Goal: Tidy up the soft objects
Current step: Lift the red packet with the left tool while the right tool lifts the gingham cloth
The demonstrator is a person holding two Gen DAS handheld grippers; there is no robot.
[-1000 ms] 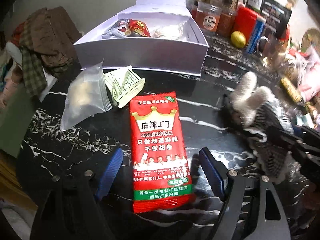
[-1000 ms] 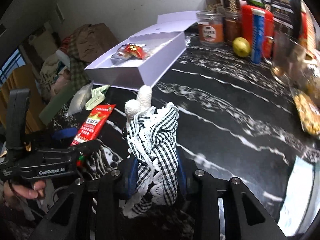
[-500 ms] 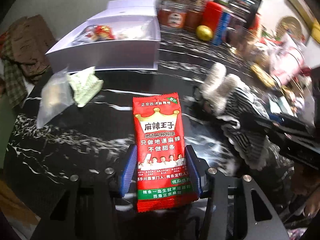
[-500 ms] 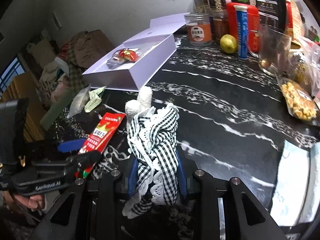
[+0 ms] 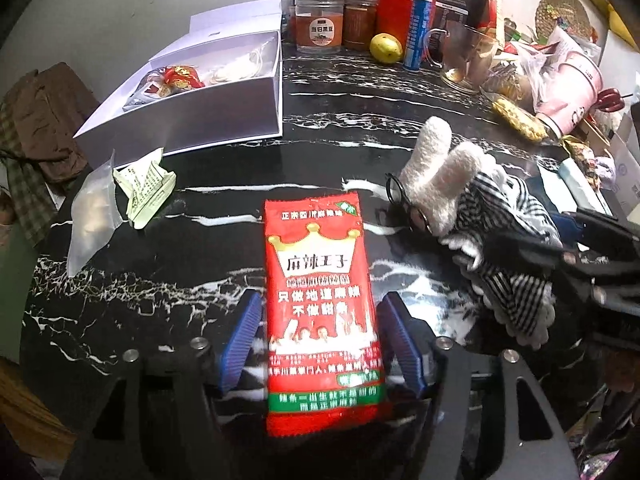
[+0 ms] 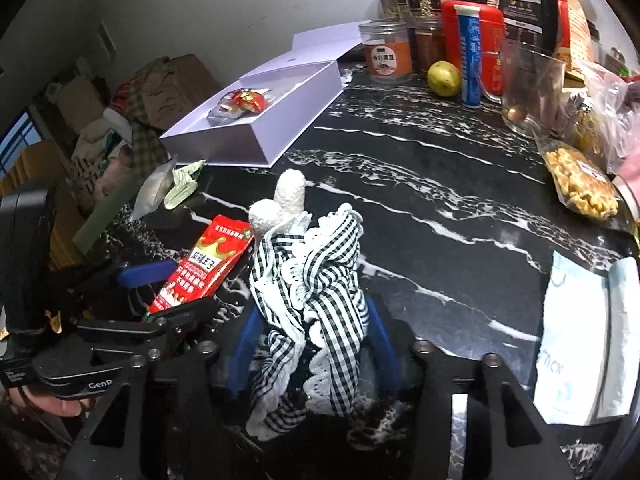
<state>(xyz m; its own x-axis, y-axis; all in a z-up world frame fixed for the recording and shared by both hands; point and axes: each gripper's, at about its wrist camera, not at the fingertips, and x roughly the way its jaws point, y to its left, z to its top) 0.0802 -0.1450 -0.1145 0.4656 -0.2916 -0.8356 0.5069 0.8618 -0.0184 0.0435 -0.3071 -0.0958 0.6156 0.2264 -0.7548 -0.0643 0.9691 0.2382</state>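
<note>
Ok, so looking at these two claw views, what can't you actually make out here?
- Plush toy: right wrist view, its face is turned away; the checked dress covers its body.
- Red snack packet: left wrist view, the small print is blurred.
- White box: both views, the near wall hides part of its contents.
- Right claw: right wrist view, the dress hides its pads, so contact is unclear.

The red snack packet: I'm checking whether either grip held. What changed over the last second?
The left gripper closed its jaws on the red snack packet, then reopened; the blue pads now stand apart from it. The right gripper has just opened its jaws around the gingham-dressed plush toy. The white box stayed put.
</note>
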